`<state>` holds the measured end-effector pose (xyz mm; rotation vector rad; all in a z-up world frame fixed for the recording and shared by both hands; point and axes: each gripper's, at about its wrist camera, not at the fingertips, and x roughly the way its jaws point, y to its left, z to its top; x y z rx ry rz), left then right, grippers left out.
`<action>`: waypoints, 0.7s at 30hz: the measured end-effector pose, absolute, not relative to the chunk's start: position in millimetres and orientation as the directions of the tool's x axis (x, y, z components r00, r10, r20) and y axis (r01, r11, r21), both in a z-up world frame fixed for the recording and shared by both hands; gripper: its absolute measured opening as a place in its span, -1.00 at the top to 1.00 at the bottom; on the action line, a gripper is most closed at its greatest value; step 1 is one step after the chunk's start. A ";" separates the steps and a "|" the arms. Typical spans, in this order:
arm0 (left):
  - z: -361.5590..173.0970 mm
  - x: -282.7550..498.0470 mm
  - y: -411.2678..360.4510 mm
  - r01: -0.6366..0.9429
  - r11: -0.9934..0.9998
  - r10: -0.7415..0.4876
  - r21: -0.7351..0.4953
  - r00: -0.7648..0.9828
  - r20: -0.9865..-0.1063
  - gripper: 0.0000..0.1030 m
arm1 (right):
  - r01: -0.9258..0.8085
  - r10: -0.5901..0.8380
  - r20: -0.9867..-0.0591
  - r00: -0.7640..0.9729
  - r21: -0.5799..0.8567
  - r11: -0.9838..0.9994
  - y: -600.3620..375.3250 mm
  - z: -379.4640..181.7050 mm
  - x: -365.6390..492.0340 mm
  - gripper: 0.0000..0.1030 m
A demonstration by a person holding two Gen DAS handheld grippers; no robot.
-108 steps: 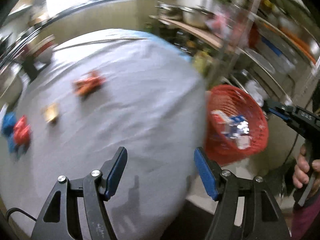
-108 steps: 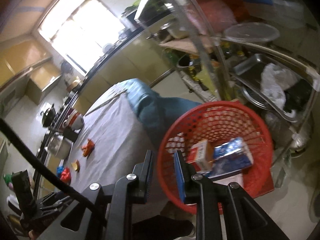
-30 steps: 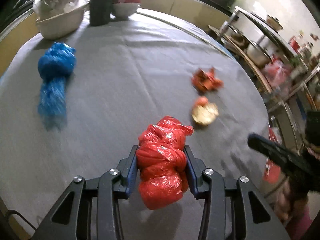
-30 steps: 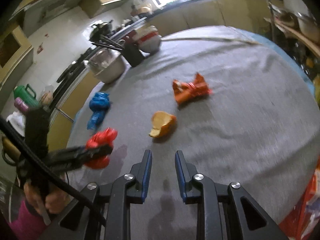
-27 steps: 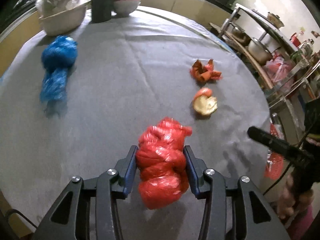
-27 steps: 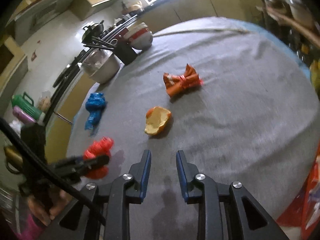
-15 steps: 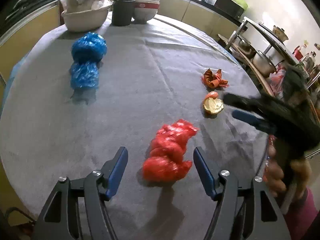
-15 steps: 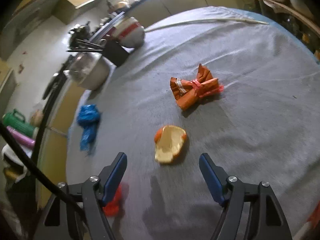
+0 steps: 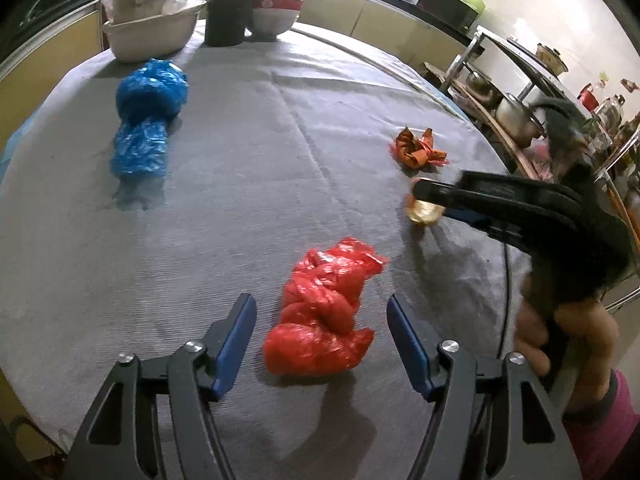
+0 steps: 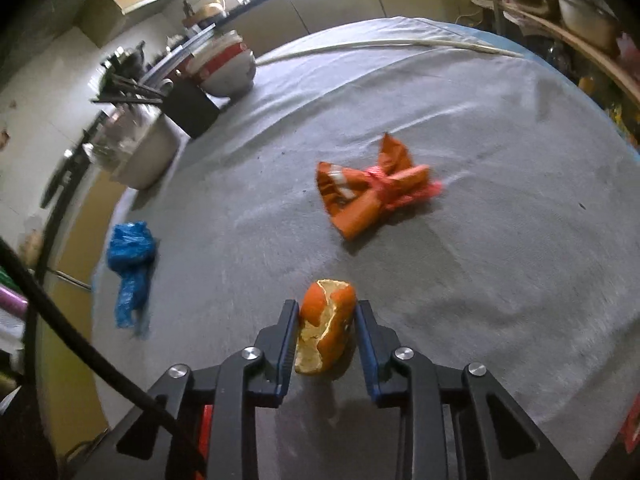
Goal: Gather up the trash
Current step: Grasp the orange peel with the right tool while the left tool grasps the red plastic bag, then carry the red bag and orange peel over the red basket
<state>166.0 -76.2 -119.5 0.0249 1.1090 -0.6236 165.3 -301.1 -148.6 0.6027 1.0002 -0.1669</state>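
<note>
The right tool [image 10: 326,330] is pinching the curled orange peel [image 10: 325,327] near the tabletop's [image 10: 500,200] right edge, while the left tool [image 9: 321,334] is hanging open; the thin peel may be slipping or tearing.

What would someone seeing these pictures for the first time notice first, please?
Probably the orange peel pinched between the jaws of the right gripper, just above the grey tablecloth. Next, the crumpled red plastic bag lying loose between the open jaws of the left gripper, with a blue bag farther left.
</note>
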 end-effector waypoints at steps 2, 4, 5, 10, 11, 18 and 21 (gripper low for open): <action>-123.9 165.1 -83.4 0.487 0.830 -0.450 -0.273 0.293 -0.844 0.20 | 0.392 0.146 -0.816 0.560 0.416 0.821 -310.4 -145.3 149.7 0.41; -126.8 166.5 -85.8 0.472 0.838 -0.444 -0.274 0.298 -0.845 0.21 | 0.380 0.162 -0.801 0.577 0.438 0.815 -317.3 -141.4 134.0 0.41; -126.3 166.3 -86.1 0.466 0.840 -0.447 -0.279 0.301 -0.842 0.22 | 0.370 0.167 -0.790 0.590 0.449 0.813 -321.6 -137.7 122.0 0.41; -114.6 156.9 -90.2 0.447 0.852 -0.440 -0.273 0.329 -0.836 0.23 | 0.324 0.151 -0.753 0.641 0.444 0.835 -330.3 -121.7 78.1 0.41; -108.5 152.7 -92.9 0.451 0.852 -0.440 -0.267 0.340 -0.831 0.23 | 0.309 0.149 -0.738 0.658 0.445 0.840 -331.6 -117.7 67.6 0.41; -58.9 114.3 -121.5 0.518 0.839 -0.430 -0.167 0.445 -0.786 0.23 | 0.264 0.096 -0.653 0.752 0.430 0.863 -344.6 -90.6 9.2 0.41; -43.6 99.9 -133.7 0.541 0.830 -0.435 -0.135 0.476 -0.765 0.23 | 0.263 0.080 -0.619 0.781 0.443 0.857 -357.4 -80.6 -12.3 0.41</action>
